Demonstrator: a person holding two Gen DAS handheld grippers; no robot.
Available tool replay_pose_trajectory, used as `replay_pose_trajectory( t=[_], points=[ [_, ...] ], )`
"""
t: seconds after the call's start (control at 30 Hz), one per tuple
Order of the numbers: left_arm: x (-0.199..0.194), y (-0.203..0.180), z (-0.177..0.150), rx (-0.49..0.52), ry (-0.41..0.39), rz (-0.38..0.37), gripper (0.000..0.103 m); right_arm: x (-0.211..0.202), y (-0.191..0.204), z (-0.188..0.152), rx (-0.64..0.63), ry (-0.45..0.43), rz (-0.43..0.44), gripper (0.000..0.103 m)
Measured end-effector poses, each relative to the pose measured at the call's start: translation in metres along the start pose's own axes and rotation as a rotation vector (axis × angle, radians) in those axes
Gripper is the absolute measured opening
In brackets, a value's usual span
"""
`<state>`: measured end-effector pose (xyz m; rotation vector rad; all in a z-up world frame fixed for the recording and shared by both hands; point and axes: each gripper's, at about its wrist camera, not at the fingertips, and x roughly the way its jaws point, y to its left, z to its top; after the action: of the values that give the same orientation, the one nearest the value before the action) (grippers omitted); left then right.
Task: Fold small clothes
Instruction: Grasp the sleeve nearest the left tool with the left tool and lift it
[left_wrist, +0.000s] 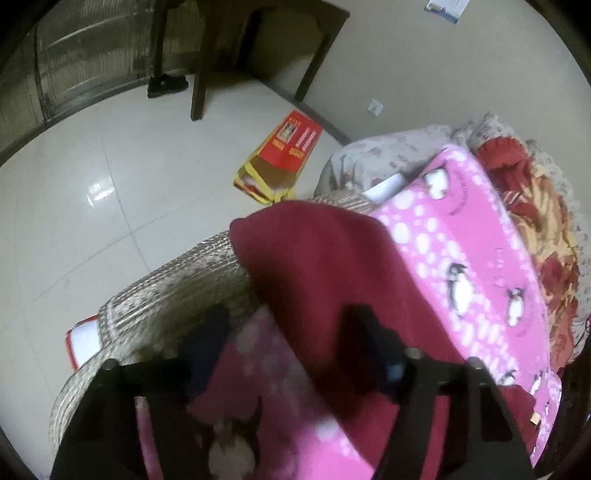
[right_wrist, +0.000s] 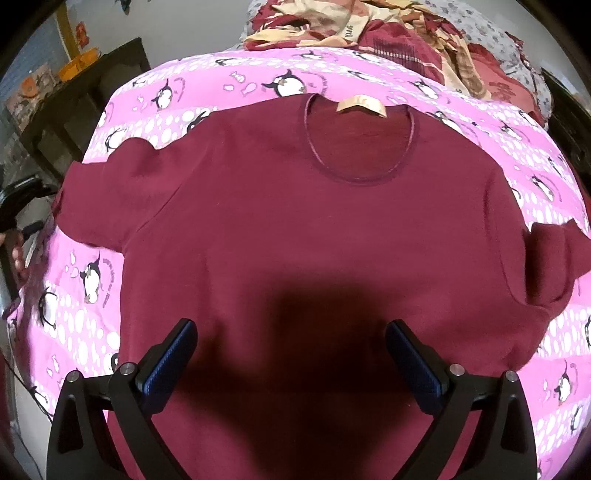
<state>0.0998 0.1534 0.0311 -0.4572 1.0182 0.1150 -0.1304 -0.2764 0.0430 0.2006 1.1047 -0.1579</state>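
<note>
A maroon T-shirt (right_wrist: 295, 229) lies spread flat, front up, on a pink penguin-print sheet (right_wrist: 535, 177), with its collar and tan label (right_wrist: 362, 105) at the far side. My right gripper (right_wrist: 291, 350) hangs open over the shirt's lower body, blue pads apart and nothing between them. In the blurred left wrist view, my left gripper (left_wrist: 288, 336) is at the shirt's sleeve (left_wrist: 306, 251) near the bed's edge. Its fingers stand apart: one over the maroon cloth, the other over the pink sheet (left_wrist: 461, 240). I see no pad pressing on the cloth.
A woven straw mat (left_wrist: 166, 280) shows under the sheet at the bed's edge. On the tiled floor beyond lie a red-and-yellow bag (left_wrist: 284, 158) and a dark table's legs (left_wrist: 199, 74). A red-and-cream quilt (right_wrist: 399, 33) is heaped behind the shirt. A dark shelf (right_wrist: 85, 96) stands left.
</note>
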Motion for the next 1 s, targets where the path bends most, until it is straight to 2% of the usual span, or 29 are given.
replay_pose_trajectory(
  t=[0.03, 0.07, 0.1, 0.13, 0.17, 0.2, 0.33, 0.4, 0.6, 0.8, 0.9, 1.0],
  points=[
    [0.001, -0.001, 0.001, -0.002, -0.012, -0.002, 0.063, 0.001, 0.001, 0.0, -0.003, 0.003, 0.0, 0.103],
    [0.001, -0.002, 0.002, 0.001, -0.032, -0.008, 0.055, 0.003, 0.002, 0.001, -0.005, 0.006, 0.0, 0.103],
    [0.001, -0.005, 0.002, 0.011, -0.045, -0.022, 0.032, 0.004, 0.002, 0.001, -0.005, 0.009, 0.0, 0.103],
    [0.003, -0.008, 0.003, 0.028, -0.028, -0.038, 0.022, 0.005, 0.001, 0.001, -0.003, 0.012, 0.0, 0.103],
    [0.005, -0.011, 0.004, 0.042, -0.02, -0.022, 0.013, 0.006, 0.0, 0.001, 0.0, 0.015, 0.0, 0.103],
    [0.005, -0.011, 0.005, 0.045, -0.028, -0.018, 0.009, 0.007, -0.001, 0.001, 0.004, 0.018, 0.003, 0.103],
    [-0.024, -0.027, -0.003, 0.103, -0.102, -0.046, 0.007, 0.006, -0.008, -0.001, 0.027, 0.015, 0.02, 0.103],
    [-0.047, -0.047, -0.012, 0.159, -0.146, -0.072, 0.007, 0.004, -0.011, -0.001, 0.04, 0.012, 0.023, 0.103],
    [-0.101, -0.118, -0.064, 0.336, -0.172, -0.237, 0.007, -0.006, -0.025, -0.003, 0.087, -0.014, 0.039, 0.103],
    [-0.116, -0.203, -0.149, 0.524, -0.066, -0.398, 0.007, -0.023, -0.045, -0.007, 0.114, -0.045, 0.017, 0.103],
    [-0.109, -0.231, -0.196, 0.593, -0.01, -0.42, 0.007, -0.032, -0.066, -0.011, 0.155, -0.061, 0.0, 0.103],
    [-0.087, -0.251, -0.237, 0.632, 0.094, -0.433, 0.007, -0.035, -0.088, -0.015, 0.209, -0.066, -0.001, 0.103]
  ],
)
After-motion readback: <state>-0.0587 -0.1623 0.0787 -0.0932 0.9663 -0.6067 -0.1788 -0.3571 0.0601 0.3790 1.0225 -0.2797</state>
